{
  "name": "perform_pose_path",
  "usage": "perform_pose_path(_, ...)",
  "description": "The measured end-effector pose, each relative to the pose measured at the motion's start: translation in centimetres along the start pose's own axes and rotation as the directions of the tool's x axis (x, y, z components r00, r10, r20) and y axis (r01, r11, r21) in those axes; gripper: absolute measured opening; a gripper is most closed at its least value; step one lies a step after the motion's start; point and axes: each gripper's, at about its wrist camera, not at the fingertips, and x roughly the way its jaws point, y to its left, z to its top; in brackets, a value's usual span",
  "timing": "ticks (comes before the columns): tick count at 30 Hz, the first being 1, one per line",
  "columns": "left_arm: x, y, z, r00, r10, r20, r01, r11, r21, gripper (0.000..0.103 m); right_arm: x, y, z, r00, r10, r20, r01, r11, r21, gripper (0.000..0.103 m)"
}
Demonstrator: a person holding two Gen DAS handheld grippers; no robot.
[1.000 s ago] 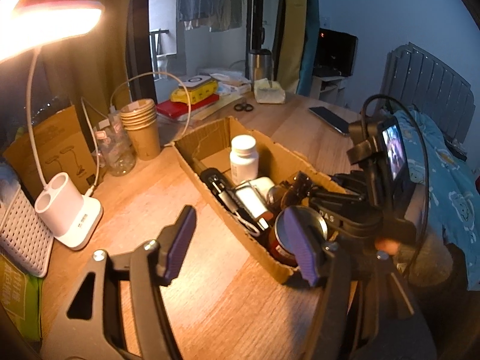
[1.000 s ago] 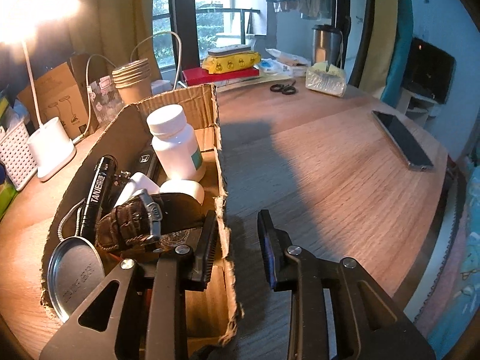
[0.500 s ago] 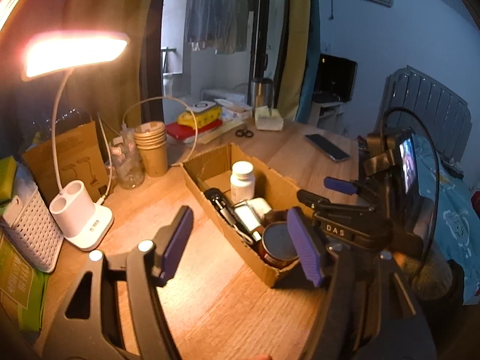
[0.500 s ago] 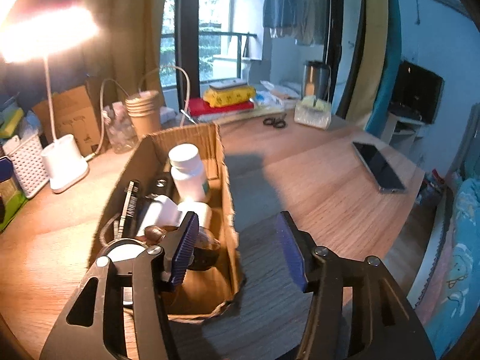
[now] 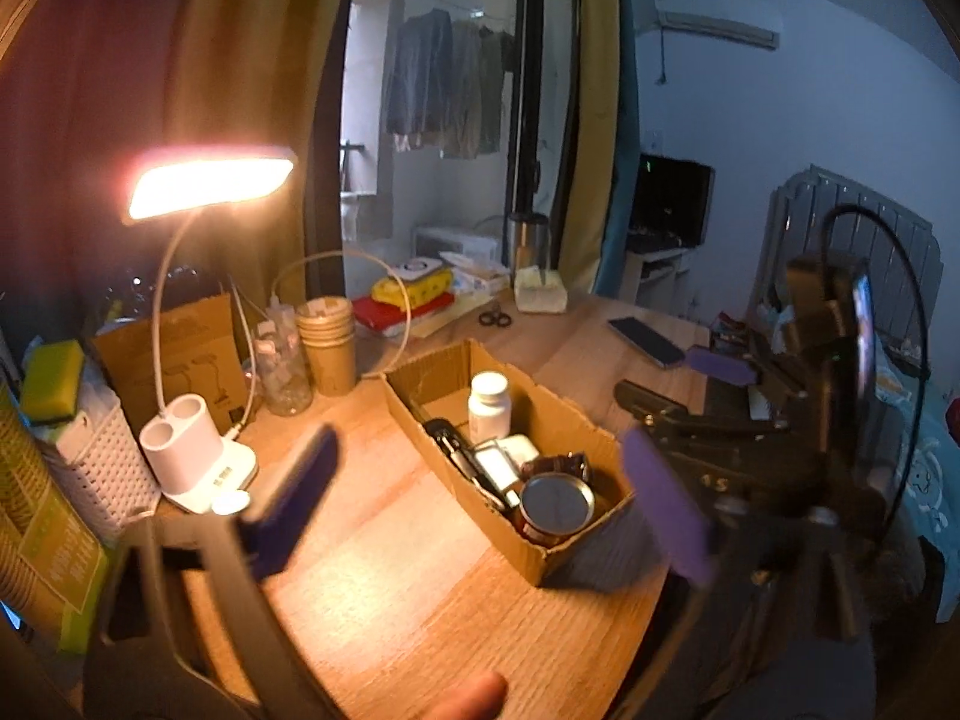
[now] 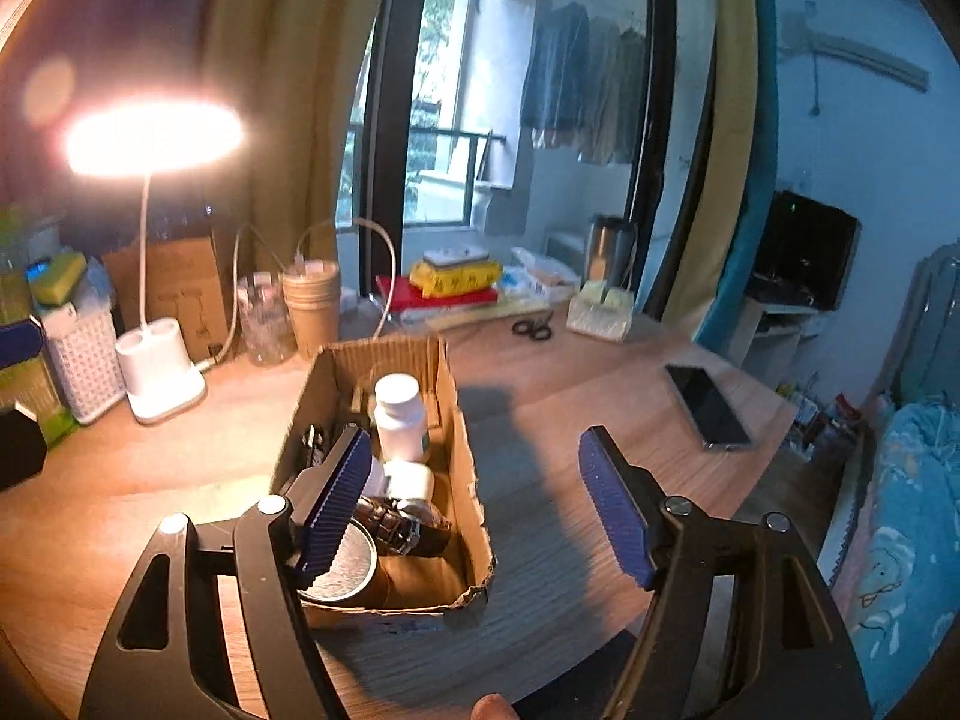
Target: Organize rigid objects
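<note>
From where I stand the sorting looks close to finished: the cardboard box [image 6: 384,468] sits on the wooden desk [image 6: 570,420], near its front edge, and already holds the rigid things, a white pill bottle [image 6: 399,417] standing upright toward the far end, a round metal-lidded tin [image 5: 555,504] at the near end, a leather-strapped watch [image 6: 399,525] beside it, a black flashlight [image 5: 459,456] along one wall and some white pieces between. Both tools hang above the near end of the box with nothing in them. The left gripper [image 5: 480,498] has just been opening its jaws and they stand wide, blurred, empty; the right gripper [image 6: 474,504] has just been opening too, its jaws well apart and clear of the box wall. What may be left, I judge, are the loose items farther off: scissors [image 6: 531,327] and a phone [image 6: 708,405] lying on bare wood. Around the back stand a lit desk lamp [image 6: 159,381], stacked paper cups [image 6: 312,306], a glass jar [image 6: 261,327], a white basket [image 6: 84,360], books with a yellow packet [image 6: 456,279], and a tissue box [image 6: 600,312]. Nothing blocks the way to the phone; the lamp's cables crowd the cups.
</note>
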Motion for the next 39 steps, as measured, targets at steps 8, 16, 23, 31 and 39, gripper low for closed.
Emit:
perform_pose_path(8,-3.1,0.5,0.9,0.997,0.027,0.075,-0.024,0.999,-0.03,0.098,-3.4,-0.3,1.2,0.998,-0.015,0.057,0.014,1.0,0.012,0.075)
perform_pose_path(16,-5.3,0.4,1.6,0.978,0.133,0.161,-0.129,0.991,-0.032,0.098,-7.0,-0.2,2.1,0.992,0.027,0.125,-0.03,0.999,0.019,0.075)
perform_pose_path(23,-4.6,1.2,1.1,0.951,0.256,0.174,-0.244,0.966,-0.088,0.098,-8.3,-0.4,2.0,0.987,0.05,0.156,-0.055,0.998,0.027,0.075)
perform_pose_path(31,-3.0,0.1,0.4,0.957,0.26,0.125,-0.253,0.965,-0.067,0.098,-7.6,-1.2,1.5,0.988,0.052,0.146,-0.06,0.997,0.047,0.075)
perform_pose_path(39,-2.6,-0.6,0.4,0.959,0.257,0.116,-0.253,0.966,-0.054,0.098,-7.6,-2.0,1.3,0.989,0.048,0.142,-0.058,0.996,0.064,0.075)
